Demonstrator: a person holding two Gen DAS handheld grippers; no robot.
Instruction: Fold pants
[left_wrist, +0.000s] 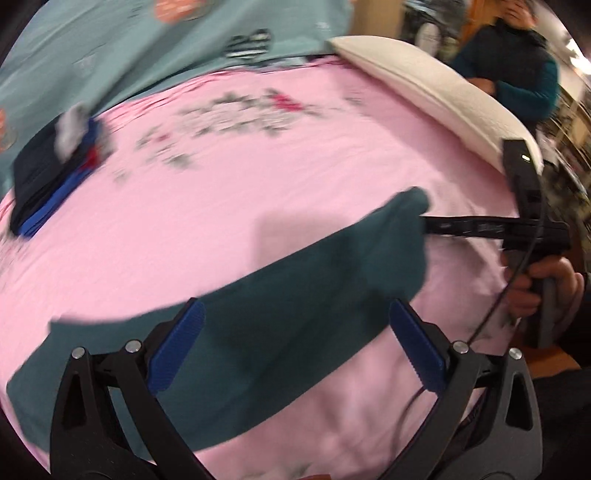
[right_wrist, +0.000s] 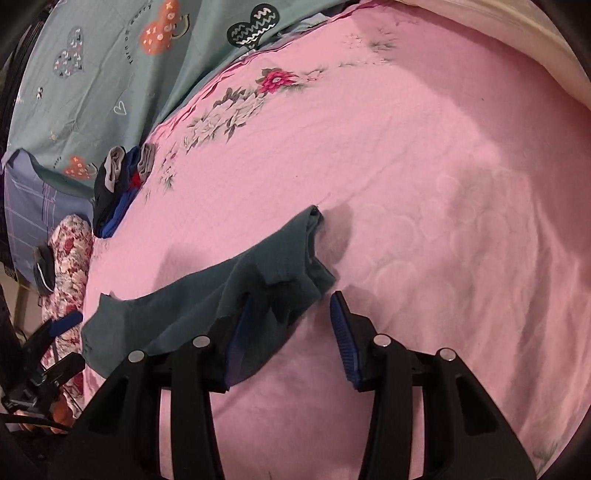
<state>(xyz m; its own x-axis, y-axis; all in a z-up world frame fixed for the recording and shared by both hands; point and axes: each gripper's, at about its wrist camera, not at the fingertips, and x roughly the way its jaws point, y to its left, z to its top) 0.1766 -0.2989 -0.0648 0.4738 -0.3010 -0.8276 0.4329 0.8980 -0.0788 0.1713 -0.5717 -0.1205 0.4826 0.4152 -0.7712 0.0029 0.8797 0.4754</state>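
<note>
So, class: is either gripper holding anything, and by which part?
Nothing gripped. Left gripper and right gripper stand open; the pants merely drape over one right finger.

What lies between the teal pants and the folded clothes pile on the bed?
Only bare pink sheet between the pants and the pile, clearest in the right wrist view.

A pink floral bedspread (right_wrist: 406, 184) carries teal pants (right_wrist: 207, 310), a folded dark clothes stack (right_wrist: 114, 195) and a white pillow (left_wrist: 436, 96).
</note>
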